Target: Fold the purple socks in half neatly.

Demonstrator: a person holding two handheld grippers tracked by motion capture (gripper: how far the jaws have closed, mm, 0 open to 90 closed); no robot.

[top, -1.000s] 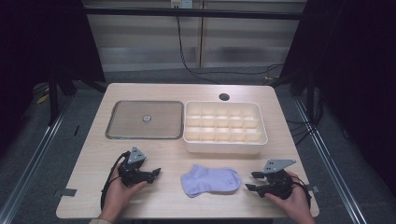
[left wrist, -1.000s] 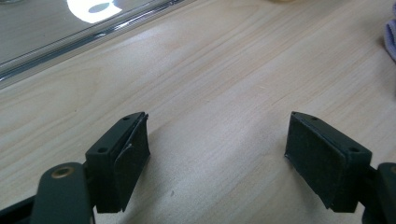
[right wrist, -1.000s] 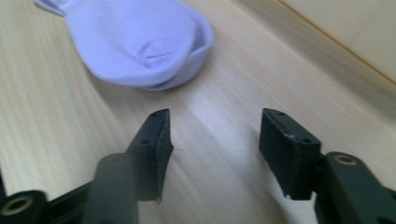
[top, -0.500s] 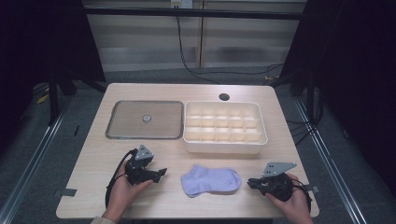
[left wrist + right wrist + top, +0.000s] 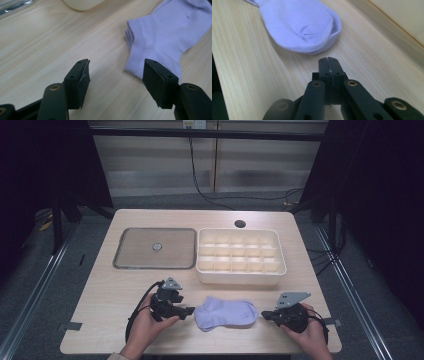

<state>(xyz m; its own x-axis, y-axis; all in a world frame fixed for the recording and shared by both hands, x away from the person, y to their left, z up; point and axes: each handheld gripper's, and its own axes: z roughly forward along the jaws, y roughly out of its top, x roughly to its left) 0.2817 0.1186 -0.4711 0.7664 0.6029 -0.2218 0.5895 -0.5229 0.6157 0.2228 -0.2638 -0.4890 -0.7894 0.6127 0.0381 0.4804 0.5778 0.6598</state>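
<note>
Early stage: sock (image 5: 226, 314) lies ungripped below the divided tray (image 5: 241, 256); left gripper (image 5: 189, 310) at its cuff, jaws apart and just been closing with nothing between them, right gripper (image 5: 265, 314) near its toe, jaws together on nothing.

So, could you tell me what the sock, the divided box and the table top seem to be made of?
Sock: soft knit fabric, pale lilac, matte; ribbed cuff and fine weave show in the left gripper view.
Divided box: probably moulded plastic, cream, smooth with a slight sheen and rounded corners.
Table top: light wood or wood-look laminate; straight grain lines show, with a satin finish.
</note>
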